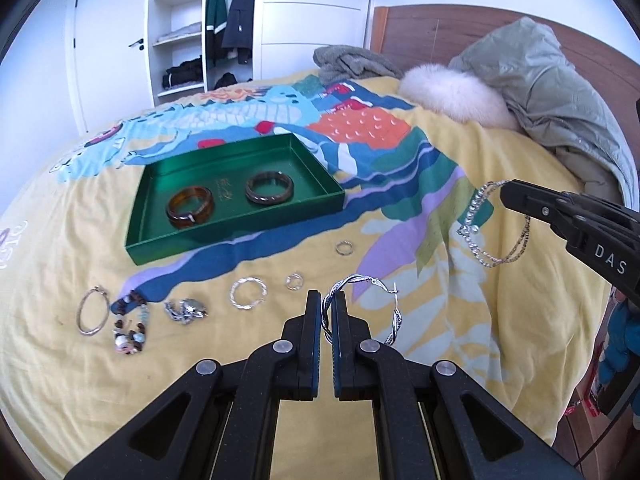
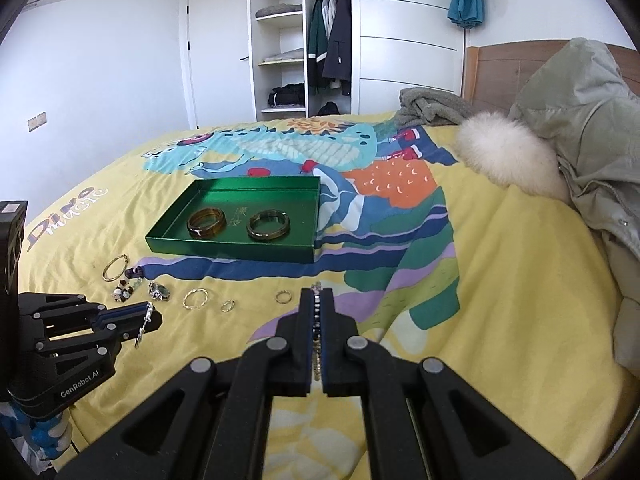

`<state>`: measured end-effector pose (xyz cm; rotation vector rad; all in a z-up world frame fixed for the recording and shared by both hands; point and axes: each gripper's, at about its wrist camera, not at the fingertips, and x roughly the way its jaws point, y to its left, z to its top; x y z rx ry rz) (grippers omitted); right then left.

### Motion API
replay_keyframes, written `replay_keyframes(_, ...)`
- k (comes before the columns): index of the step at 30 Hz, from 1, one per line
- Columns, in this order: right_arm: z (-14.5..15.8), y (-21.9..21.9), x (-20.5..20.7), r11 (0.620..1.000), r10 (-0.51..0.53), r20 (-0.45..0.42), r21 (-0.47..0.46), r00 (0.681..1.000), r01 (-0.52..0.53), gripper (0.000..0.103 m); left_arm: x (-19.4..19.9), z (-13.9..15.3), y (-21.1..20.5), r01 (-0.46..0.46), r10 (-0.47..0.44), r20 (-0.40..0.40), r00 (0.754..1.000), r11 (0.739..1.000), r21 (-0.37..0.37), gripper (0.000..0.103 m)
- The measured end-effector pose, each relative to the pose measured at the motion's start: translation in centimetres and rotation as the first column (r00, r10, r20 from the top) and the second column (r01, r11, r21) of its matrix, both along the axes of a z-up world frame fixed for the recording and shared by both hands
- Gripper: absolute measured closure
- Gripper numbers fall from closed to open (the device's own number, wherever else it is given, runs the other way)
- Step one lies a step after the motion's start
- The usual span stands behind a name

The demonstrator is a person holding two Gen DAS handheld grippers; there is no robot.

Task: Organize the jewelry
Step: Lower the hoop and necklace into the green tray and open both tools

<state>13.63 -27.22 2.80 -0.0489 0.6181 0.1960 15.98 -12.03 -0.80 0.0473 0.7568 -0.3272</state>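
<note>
Well, yellow dino bedspread [image 2: 500,280] w/ wardrobe [image 2: 304,40] behind.

This is a bedroom in a home. A bed [image 2: 500,264] fills most of both views, spread with a yellow cartoon-dinosaur cover, and a wooden headboard [image 2: 496,68] stands at about two o'clock. At twelve o'clock an open white wardrobe [image 2: 304,40] shows hanging coats and shelves of folded clothes, with a white door [image 2: 218,52] beside it. A padded jacket with a fur trim [image 2: 508,160], probably its hood, lies at the head of the bed.
</note>
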Motion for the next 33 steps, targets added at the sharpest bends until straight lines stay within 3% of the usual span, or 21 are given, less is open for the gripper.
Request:
replay_keyframes(10, 3.9, 3.3, 0.2, 0.999, 0.038, 0.060, -0.035, 0.997, -0.036, 0.101, 1.3, 2.7, 5.0, -0.070, 0.071, 0.049, 0.996, 0.997, -0.030, 0.098)
replay_keyframes(19, 6.6, 7.9, 6.1, 0.995, 0.096, 0.103, -0.044, 0.990, -0.092, 0.101, 6.2, 4.0, 10.3, -0.151, 0.152, 0.070, 0.986, 0.988, -0.023, 0.098)
replay_keyframes(25, 5.4, 11.6, 12.2, 0.989, 0.144, 0.092, -0.029, 0.985, -0.142, 0.101, 12.3, 2.9, 11.9, -0.186, 0.186, 0.046, 0.981, 0.982, -0.005, 0.098)
replay_keyframes(33, 1.1, 15.2, 21.5, 0.983, 0.182, 0.040, 0.018, 0.983, -0.183, 0.101, 22.8, -0.6, 12.7, -0.248, 0.248, -0.030, 0.968, 0.969, 0.015, 0.098)
